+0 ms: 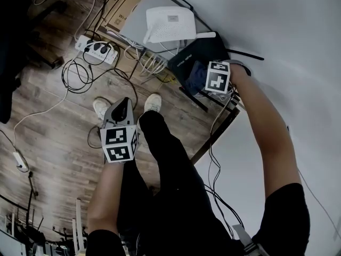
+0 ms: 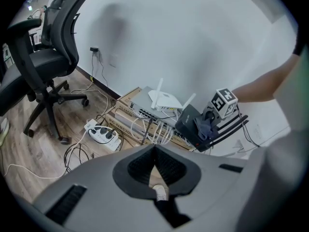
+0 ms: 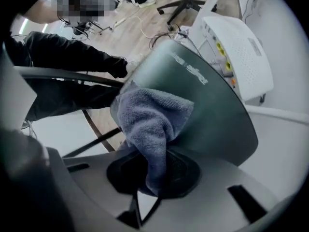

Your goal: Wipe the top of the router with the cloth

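Right tool [image 3: 154,175] clenched on the blue-grey cloth [image 3: 149,122], wad pressed against the black router [image 3: 217,115], up at one o'clock in the head view; wiping looks barely begun, most of the top left to cover; left tool [image 2: 155,151] closed, empty, idle at nine o'clock.

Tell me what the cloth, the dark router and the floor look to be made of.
The cloth: grey-blue microfibre or terry, by its fuzzy pile. The dark router: probably moulded plastic, smooth with a satin sheen and printed lettering. The floor: wood or wood-look laminate; plank seams and grain show.
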The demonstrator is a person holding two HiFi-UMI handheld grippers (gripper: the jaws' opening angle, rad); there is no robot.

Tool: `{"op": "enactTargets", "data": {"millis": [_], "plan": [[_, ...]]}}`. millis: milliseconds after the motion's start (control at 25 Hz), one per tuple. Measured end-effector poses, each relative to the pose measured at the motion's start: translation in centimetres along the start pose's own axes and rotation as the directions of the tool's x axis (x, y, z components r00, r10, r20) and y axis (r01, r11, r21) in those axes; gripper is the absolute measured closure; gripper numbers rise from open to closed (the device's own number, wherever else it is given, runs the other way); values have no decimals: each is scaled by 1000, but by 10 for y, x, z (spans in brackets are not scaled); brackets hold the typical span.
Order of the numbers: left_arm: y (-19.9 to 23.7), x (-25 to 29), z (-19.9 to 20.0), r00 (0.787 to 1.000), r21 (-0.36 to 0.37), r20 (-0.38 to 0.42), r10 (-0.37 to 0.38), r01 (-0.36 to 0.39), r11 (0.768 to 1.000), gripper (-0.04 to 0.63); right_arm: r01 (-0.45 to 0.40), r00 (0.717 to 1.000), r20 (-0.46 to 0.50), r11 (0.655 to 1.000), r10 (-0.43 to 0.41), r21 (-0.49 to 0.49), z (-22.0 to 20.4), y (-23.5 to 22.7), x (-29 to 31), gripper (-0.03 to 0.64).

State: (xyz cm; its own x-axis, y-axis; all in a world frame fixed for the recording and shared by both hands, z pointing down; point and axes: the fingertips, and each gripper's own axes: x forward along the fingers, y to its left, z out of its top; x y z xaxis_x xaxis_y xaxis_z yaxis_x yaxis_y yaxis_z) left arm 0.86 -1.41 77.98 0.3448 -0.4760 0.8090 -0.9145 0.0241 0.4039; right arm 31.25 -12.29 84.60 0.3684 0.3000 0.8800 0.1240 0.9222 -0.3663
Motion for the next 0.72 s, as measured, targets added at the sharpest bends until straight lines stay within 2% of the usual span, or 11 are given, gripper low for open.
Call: {"op": "enactTargets", "data": {"millis": [200, 440, 600, 720], "plan": [[-3, 4, 0, 1000, -8, 0, -5, 5, 1000, 594, 130, 976, -177, 991, -126, 14, -39, -36, 5, 584], [-6, 5, -2, 1000, -3, -4, -15, 15, 1000, 594, 284, 907, -321, 959, -272, -9, -70, -67, 4, 584], [-2, 6, -3, 1000, -9, -2, -17, 17, 1000, 594, 414, 856, -334, 910, -395, -16, -74, -86, 0, 584], [0, 6, -1, 1000, -9, 0, -16, 16, 1000, 594, 537, 800, -322, 843, -506, 10, -72, -106, -10, 584]]}}
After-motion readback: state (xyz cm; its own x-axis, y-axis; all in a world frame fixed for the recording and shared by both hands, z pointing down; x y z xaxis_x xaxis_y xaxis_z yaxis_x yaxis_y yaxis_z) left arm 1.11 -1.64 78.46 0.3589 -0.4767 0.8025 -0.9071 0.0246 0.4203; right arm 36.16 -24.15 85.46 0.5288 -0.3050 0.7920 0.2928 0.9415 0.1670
